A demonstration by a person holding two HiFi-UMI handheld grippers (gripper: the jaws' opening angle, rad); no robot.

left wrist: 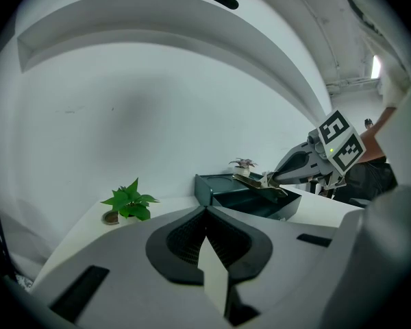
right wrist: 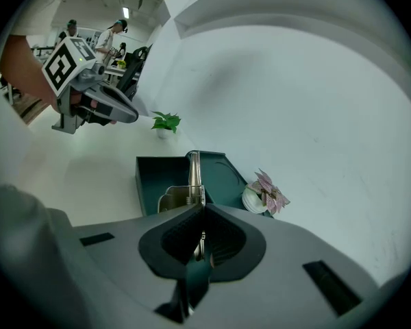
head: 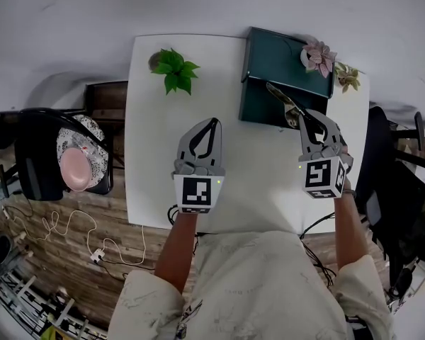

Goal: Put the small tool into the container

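Observation:
The dark green container (head: 258, 105) stands open at the table's far right. My right gripper (head: 308, 115) is shut on the small metal tool (head: 282, 98). The tool sticks out from the jaws over the container's open tray, tip toward the back. In the right gripper view the tool (right wrist: 194, 177) runs straight ahead from my right gripper (right wrist: 200, 208) above the container (right wrist: 157, 173). My left gripper (head: 212, 121) hovers over the middle of the table, shut and empty. The left gripper view shows my left gripper (left wrist: 207, 211) closed, with the tool (left wrist: 257, 180) over the container (left wrist: 250, 201) to its right.
A small green potted plant (head: 176, 69) sits at the table's far left. A pink-leaved plant in a white pot (head: 319, 55) stands behind the container. A chair with a pink bowl (head: 78, 165) is left of the white table (head: 255, 183); cables lie on the floor.

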